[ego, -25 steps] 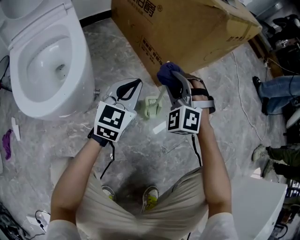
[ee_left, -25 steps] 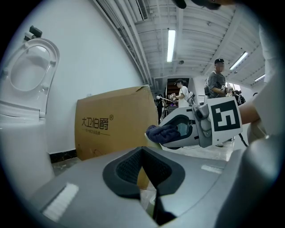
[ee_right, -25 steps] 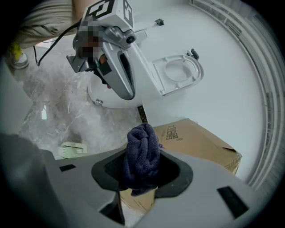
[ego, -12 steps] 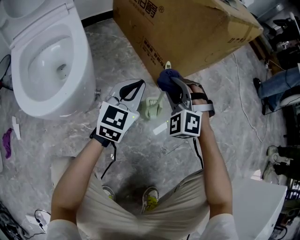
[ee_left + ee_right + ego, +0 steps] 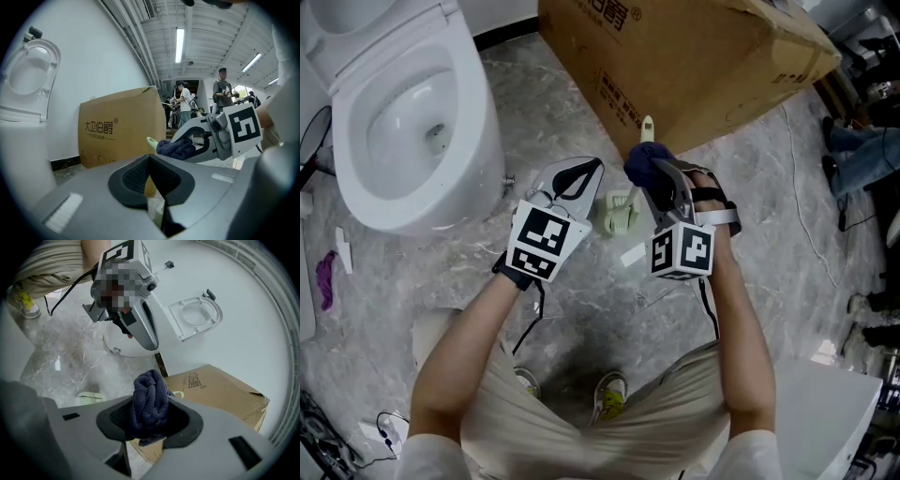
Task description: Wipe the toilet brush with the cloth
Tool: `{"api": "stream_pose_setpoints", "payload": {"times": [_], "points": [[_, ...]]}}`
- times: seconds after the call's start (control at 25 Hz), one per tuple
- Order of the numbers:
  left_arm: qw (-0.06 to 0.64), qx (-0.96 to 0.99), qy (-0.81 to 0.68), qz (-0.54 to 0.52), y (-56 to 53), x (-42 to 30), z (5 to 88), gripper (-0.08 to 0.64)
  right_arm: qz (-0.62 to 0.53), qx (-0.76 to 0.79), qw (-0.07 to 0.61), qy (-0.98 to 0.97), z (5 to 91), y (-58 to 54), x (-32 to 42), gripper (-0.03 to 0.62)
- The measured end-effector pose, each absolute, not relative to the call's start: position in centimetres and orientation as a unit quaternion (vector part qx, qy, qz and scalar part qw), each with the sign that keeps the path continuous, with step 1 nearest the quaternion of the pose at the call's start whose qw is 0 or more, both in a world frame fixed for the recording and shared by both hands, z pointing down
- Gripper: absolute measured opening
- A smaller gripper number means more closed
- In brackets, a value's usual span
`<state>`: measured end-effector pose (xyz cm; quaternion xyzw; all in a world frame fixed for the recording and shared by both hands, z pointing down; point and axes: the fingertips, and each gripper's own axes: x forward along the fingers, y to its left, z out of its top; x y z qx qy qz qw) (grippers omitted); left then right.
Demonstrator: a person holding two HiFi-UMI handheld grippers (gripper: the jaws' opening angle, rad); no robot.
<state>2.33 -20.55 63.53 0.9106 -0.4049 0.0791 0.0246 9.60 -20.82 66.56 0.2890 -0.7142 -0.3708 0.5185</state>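
A pale green toilet brush (image 5: 622, 211) stands on the floor, its handle slanting up to a tip (image 5: 648, 124). My right gripper (image 5: 651, 174) is shut on a dark blue cloth (image 5: 643, 161) wrapped round the handle just below that tip. In the right gripper view the cloth (image 5: 150, 401) bulges between the jaws and the brush's foot (image 5: 91, 398) lies on the floor. My left gripper (image 5: 586, 172) sits just left of the brush, jaws together with nothing seen at their tips. In the left gripper view the handle tip (image 5: 151, 140) pokes out of the cloth (image 5: 176, 149).
A white toilet (image 5: 412, 122) stands at the left with its lid up. A big cardboard box (image 5: 694, 56) lies right behind the brush. The floor is grey marble; a cable (image 5: 797, 187) runs at the right, a white box (image 5: 816, 412) at lower right. People (image 5: 222, 89) stand far off.
The right gripper has slid the cloth down the handle, so the pale green tip now shows above it. The left gripper has stayed beside the brush.
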Motion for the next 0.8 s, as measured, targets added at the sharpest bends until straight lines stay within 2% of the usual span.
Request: {"api": "stream_pose_setpoints", "payload": {"times": [0.8], "points": [[0.027,0.91,-0.405,0.08,-20.7,2.6,63.8,0.0,-0.352,0.239,0.549,-0.719,69.8,-19.3,9.8,0.156]]}}
